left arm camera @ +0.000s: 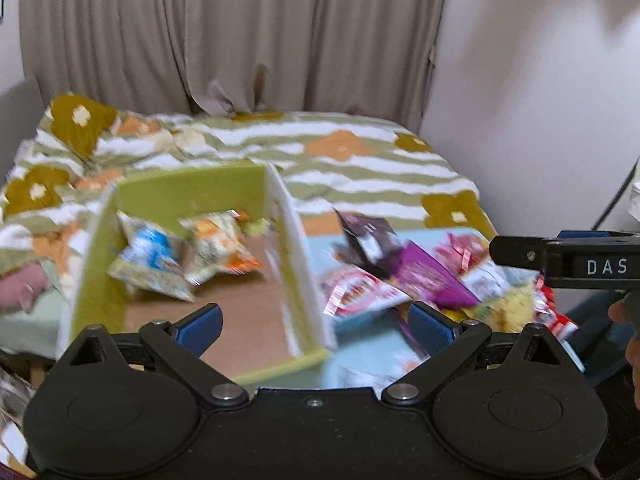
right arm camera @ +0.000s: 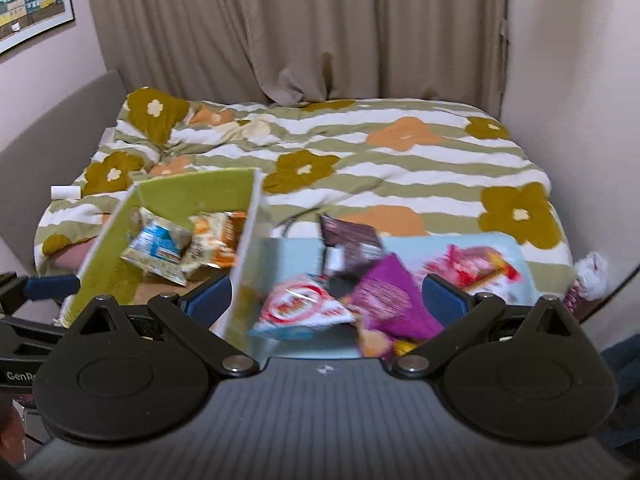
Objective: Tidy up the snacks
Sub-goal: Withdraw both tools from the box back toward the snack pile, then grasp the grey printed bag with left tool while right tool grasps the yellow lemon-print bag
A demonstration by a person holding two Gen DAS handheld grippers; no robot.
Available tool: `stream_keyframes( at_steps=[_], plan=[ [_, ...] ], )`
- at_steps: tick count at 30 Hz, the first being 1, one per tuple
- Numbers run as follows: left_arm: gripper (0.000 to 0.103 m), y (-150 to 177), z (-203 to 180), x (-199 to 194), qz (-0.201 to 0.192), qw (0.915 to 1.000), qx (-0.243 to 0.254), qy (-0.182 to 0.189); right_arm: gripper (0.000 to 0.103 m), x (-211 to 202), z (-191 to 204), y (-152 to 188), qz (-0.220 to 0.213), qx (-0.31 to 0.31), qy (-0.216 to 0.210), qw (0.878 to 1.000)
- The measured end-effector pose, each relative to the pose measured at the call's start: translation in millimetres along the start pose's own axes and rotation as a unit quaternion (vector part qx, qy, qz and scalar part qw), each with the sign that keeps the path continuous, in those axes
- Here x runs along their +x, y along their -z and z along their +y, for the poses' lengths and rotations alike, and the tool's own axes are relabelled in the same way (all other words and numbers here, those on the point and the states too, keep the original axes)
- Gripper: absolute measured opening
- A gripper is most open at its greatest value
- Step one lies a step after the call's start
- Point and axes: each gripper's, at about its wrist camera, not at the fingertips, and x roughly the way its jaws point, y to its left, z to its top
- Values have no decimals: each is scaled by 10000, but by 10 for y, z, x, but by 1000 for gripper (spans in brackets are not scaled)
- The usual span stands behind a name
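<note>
Two open boxes stand side by side at the foot of the bed. The green box (left arm camera: 176, 194) (right arm camera: 192, 192) holds a blue-and-white packet (left arm camera: 150, 258) (right arm camera: 156, 246) and an orange packet (left arm camera: 218, 248) (right arm camera: 218, 240). The light-blue box (right arm camera: 288, 252) (left arm camera: 376, 356) is piled with a dark packet (left arm camera: 370, 240) (right arm camera: 350, 240), a purple packet (left arm camera: 432, 280) (right arm camera: 388, 300), a red-and-white packet (left arm camera: 360, 296) (right arm camera: 304, 306) and a pink one (right arm camera: 474, 266). My left gripper (left arm camera: 316, 326) hangs open over the wall between the boxes. My right gripper (right arm camera: 326, 298) is open above the blue box, empty.
The bed (right arm camera: 400, 152) with a striped, flowered duvet fills the view behind the boxes. Curtains (right arm camera: 280, 28) and walls close the back and right. A headboard (right arm camera: 48, 128) runs along the left. A cable (left arm camera: 620, 196) hangs at the right wall.
</note>
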Motion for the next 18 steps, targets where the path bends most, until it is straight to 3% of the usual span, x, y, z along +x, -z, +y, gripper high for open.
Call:
stream_keyframes(
  at_steps=[9,18],
  plan=[
    [101,348,-678,358,576,9983,-50,-27,103,-37,-690,396,100,-104,192,9997],
    [101,758,-1097,897,988,9935,85,-554,103,276,-1147,749,413,-152,60,9990]
  ],
)
